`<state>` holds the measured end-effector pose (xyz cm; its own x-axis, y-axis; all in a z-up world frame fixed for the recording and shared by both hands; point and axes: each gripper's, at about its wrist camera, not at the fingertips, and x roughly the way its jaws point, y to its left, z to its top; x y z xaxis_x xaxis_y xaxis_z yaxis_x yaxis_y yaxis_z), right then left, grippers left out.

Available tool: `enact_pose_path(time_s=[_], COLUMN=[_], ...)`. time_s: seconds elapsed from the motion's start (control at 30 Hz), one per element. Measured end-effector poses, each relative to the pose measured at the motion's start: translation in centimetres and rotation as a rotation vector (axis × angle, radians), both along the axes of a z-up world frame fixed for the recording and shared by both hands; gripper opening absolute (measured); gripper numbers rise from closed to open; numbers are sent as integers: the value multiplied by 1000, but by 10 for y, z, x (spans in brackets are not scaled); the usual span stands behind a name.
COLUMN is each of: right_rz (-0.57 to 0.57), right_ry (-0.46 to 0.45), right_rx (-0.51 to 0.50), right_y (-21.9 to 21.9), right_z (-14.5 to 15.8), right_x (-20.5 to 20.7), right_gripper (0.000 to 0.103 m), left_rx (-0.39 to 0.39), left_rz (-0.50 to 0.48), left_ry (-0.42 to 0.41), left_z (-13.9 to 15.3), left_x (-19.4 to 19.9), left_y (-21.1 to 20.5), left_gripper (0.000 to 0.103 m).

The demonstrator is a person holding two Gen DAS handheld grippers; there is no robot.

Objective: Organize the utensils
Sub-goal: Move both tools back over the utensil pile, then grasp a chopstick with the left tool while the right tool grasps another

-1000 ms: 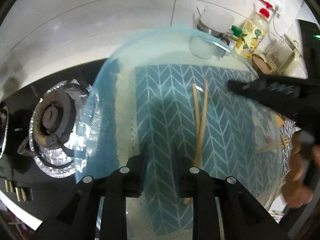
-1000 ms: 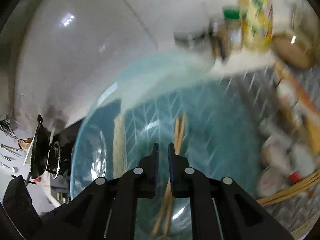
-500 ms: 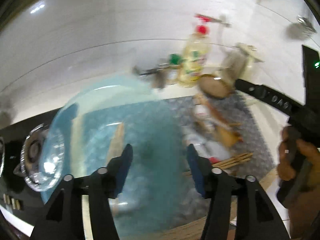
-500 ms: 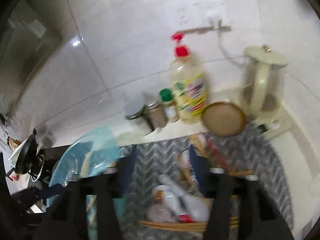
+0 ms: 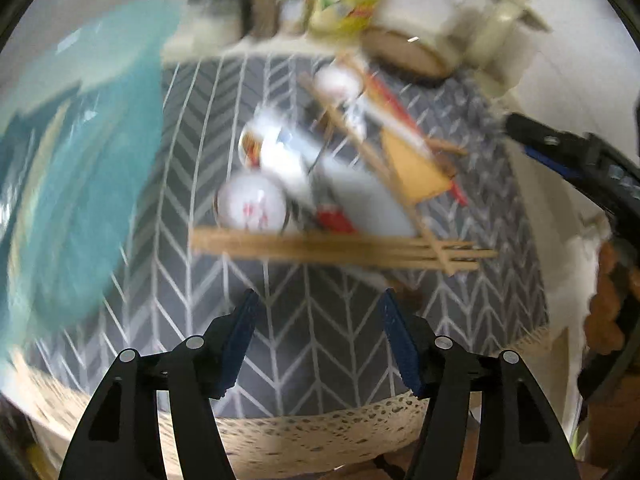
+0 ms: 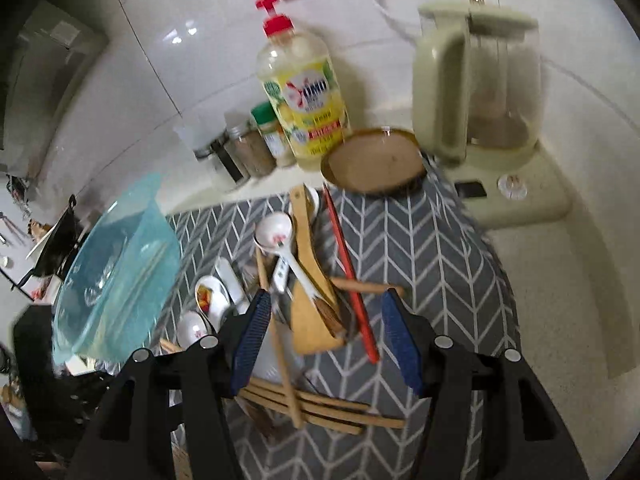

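Observation:
A pile of utensils lies on a grey chevron mat [image 6: 404, 240]: a wooden spatula [image 6: 310, 292], white ceramic spoons [image 6: 276, 236], red chopsticks [image 6: 348, 276] and wooden chopsticks [image 6: 320, 404]. The same pile shows blurred in the left wrist view [image 5: 320, 184]. A blue glass bowl [image 6: 116, 272] holding a pair of chopsticks stands at the left. My right gripper [image 6: 324, 336] is open and empty just above the pile. My left gripper [image 5: 320, 336] is open and empty over the mat, short of the pile.
Along the tiled wall stand a dish soap bottle [image 6: 304, 96], spice jars [image 6: 256, 144], a wooden coaster [image 6: 376, 160] and a pale green kettle [image 6: 480, 92]. A stove lies beyond the bowl at the far left. The right gripper's arm [image 5: 580, 160] shows in the left wrist view.
Both grippers have opened and swung right from over the blue bowl, where chopsticks lie, to the utensil pile on the grey mat.

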<state>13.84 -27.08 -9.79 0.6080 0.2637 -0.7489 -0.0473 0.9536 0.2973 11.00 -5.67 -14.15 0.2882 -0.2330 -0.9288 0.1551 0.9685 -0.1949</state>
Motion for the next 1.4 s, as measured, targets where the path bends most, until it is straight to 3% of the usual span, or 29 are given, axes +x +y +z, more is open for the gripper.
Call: enact_pose_path(time_s=[0.1, 0.2, 0.3, 0.4, 0.5, 0.6, 0.63, 0.9, 0.93, 0.97, 1.03, 1.2, 1.3, 1.4], right_rz=[30, 33, 25, 13, -7, -17, -14, 37, 44, 59, 75, 87, 92, 95], right_ry=[4, -4, -13, -17, -11, -7, -5, 8, 8, 4, 10, 36, 38, 25], right_rx=[0, 5, 3, -13, -8, 0, 3, 18, 14, 13, 7, 10, 7, 4], right_y=[-10, -21, -32, -39, -47, -49, -48, -29, -27, -24, -21, -19, -19, -19], right_z=[-7, -9, -7, -6, -8, -9, -10, -14, -14, -14, -17, -25, -26, -23], right_x=[-1, -4, -9, -15, -18, -20, -20, -13, -12, -12, -10, -6, -3, -3], right_gripper=[56, 56, 56, 56, 56, 56, 56, 56, 56, 56, 56, 56, 56, 56], left_rx=[-39, -39, -89, -107, -123, -134, -129, -146, -127, -121, -91, -103, -100, -141], left_rz=[114, 150, 161, 149, 127, 92, 81, 88, 84, 81, 94, 149, 203, 243], left_ry=[26, -2, -9, -26, -64, -69, -70, -49, -45, -54, -66, 12, 73, 43], left_z=[-21, -27, -30, -30, -22, -17, -15, -16, -13, -9, -3, -10, -31, -30], left_x=[4, 14, 33, 48, 55, 68, 69, 75, 73, 69, 57, 38, 43, 51], left_y=[7, 2, -4, -13, -20, -27, -27, -20, -19, -18, -15, -8, -5, -2], left_gripper=[63, 62, 60, 49, 30, 2, 0, 1, 13, 37, 54, 54, 53, 54])
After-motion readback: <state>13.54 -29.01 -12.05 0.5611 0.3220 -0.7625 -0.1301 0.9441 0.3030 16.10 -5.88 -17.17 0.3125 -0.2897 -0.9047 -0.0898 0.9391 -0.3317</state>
